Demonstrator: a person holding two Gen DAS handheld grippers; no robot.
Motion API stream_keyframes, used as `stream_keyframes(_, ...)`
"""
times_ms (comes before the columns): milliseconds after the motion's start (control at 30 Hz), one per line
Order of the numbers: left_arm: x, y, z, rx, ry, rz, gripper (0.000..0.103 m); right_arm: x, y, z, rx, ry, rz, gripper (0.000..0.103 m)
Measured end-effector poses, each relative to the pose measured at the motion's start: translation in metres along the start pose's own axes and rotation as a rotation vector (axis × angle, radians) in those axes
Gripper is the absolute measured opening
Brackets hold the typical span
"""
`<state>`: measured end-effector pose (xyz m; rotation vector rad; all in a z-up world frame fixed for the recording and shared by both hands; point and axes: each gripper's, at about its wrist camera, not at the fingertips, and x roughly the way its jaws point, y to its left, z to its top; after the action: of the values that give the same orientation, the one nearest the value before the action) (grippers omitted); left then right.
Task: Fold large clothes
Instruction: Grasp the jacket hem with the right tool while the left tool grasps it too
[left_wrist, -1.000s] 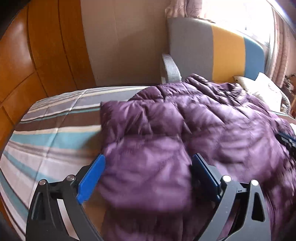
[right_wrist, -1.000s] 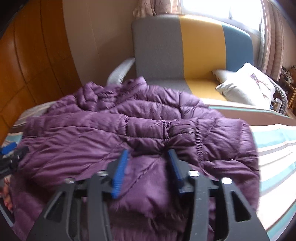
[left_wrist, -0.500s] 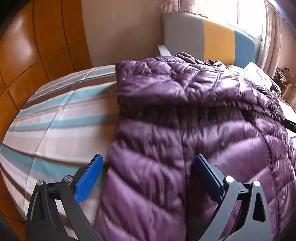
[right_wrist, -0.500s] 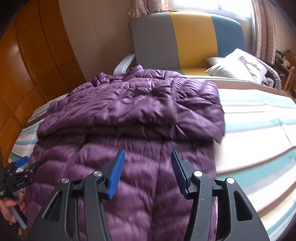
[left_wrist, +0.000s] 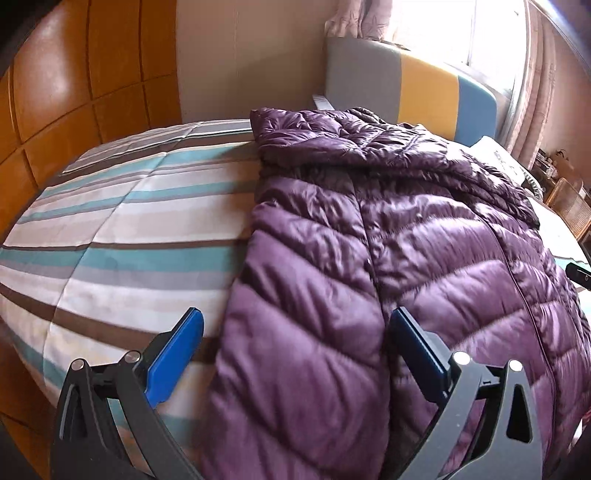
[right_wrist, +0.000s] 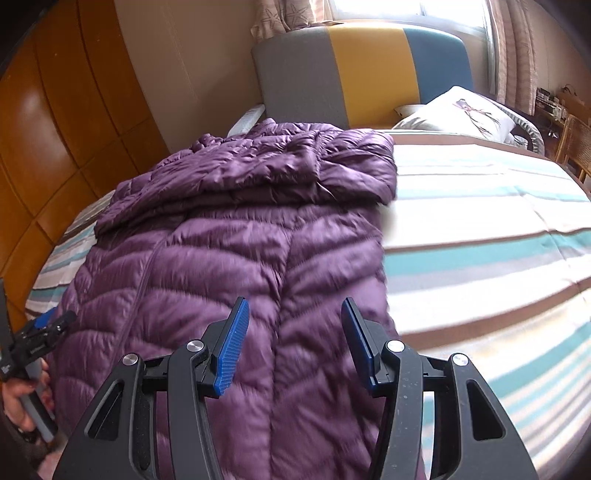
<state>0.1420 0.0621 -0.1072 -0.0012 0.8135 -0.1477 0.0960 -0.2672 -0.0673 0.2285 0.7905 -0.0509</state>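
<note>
The left gripper (left_wrist: 295, 350) is standing with its jaws spread wide, having just been opening; the jacket's near left edge is lying between them, untouched by the pads. The right gripper (right_wrist: 293, 343) is holding its jaws half parted over the jacket's right-hand panel, pinching nothing. The purple down jacket (left_wrist: 388, 258) is lying lengthwise on the striped bedspread (left_wrist: 122, 229), its top part already doubled over toward the headboard (right_wrist: 362, 70).

Judging by this, both tools are heading for the hem nearest the camera. To do it well, each should be biting a full thickness of the puffy quilting at matching corners, then lifting together so the slippery shell is not sliding askew.

The left wrist view is showing the bare bedspread left of the jacket. The right wrist view alone is showing the pillow (right_wrist: 461, 110) right of the jacket near the headboard, and the person's hand (right_wrist: 22, 402) gripping the other tool's handle.
</note>
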Motion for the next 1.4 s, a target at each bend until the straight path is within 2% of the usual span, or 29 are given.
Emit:
stream_keyframes(200,-0.012,0.008,-0.012,-0.013,0.010,-0.035,0.099,-0.014,-0.014,-0.019,0.009,0.017,-0.015,0.052)
stream_keyframes(267,-0.017,0.010,-0.017,-0.010,0.019,-0.053,0.092,-0.018,-0.017,-0.023,0.015,0.023,-0.014,0.052)
stream_keyframes(633,-0.036,0.016,-0.036,0.023,0.066,-0.139,0.074,-0.048,-0.046,-0.060,0.080,0.097,0.011,0.052)
stream_keyframes(867,-0.048,0.016,-0.050,0.115,0.084,-0.176,0.063,-0.063,-0.061,-0.081,0.134,0.163,0.067,0.046)
stream_keyframes(1100,-0.057,0.021,-0.060,0.142,0.120,-0.210,0.047,-0.064,-0.053,-0.088,0.091,0.195,0.107,0.018)
stream_keyframes(1133,-0.058,0.020,-0.061,0.147,0.127,-0.218,0.040,-0.065,-0.051,-0.088,0.084,0.193,0.113,0.016)
stream_keyframes(1167,-0.060,0.018,-0.061,0.154,0.128,-0.222,0.030,-0.066,-0.049,-0.088,0.079,0.189,0.117,0.012)
stream_keyframes(1267,-0.064,0.013,-0.061,0.172,0.121,-0.236,0.011,-0.070,-0.050,-0.084,0.086,0.168,0.139,0.008)
stream_keyframes(1400,-0.078,0.009,-0.056,0.173,0.047,-0.278,0.006,-0.079,-0.053,-0.080,0.112,0.122,0.202,0.006)
